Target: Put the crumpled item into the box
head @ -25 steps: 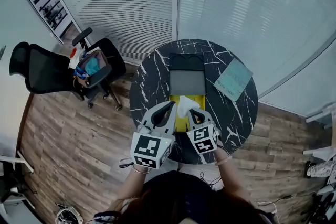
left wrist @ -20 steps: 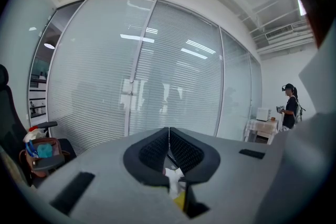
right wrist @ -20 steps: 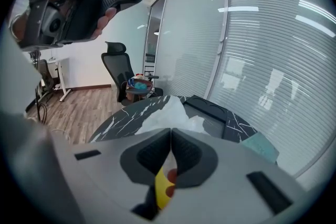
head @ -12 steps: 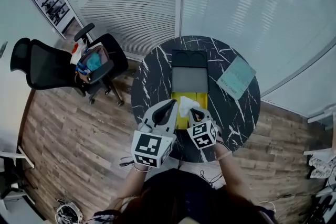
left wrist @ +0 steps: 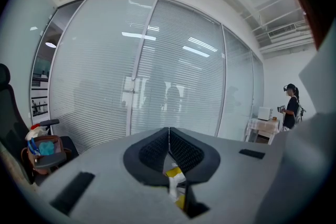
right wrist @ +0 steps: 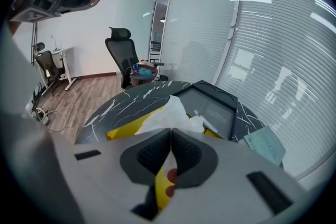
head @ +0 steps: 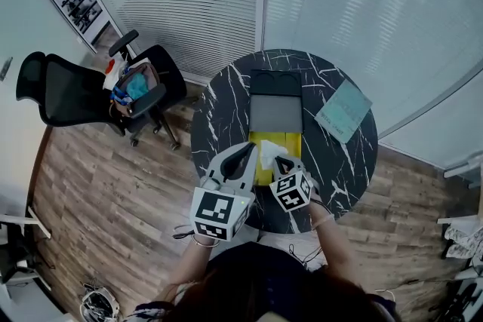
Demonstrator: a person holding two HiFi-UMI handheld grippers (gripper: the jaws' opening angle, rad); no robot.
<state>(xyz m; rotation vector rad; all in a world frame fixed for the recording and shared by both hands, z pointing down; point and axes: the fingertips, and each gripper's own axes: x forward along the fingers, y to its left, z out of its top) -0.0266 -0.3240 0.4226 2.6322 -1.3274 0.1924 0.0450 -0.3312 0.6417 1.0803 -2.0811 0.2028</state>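
Observation:
A white crumpled paper [head: 266,153] stands up over a flat yellow pack [head: 276,140] on the round black marble table [head: 219,109]. Behind the pack lies the open black box [head: 276,114] with a grey inside. My right gripper [head: 281,160] is shut, its tips at the paper's near edge. In the right gripper view the paper [right wrist: 170,110] rises straight from the closed tips of that gripper [right wrist: 170,132]. My left gripper [head: 245,150] is shut just left of the paper. The left gripper view has this gripper [left wrist: 168,131] pointing at the window, with nothing seen between its pads.
A teal notebook [head: 343,111] lies at the table's right edge. A black office chair [head: 75,94] with bags stands on the wood floor to the left. Glass walls with blinds close off the far side. A person [left wrist: 290,107] stands in the far room.
Both grippers stay shut at the near end of the yellow pack. The paper keeps its place by the right gripper's tips. Only the head view has shifted slightly.

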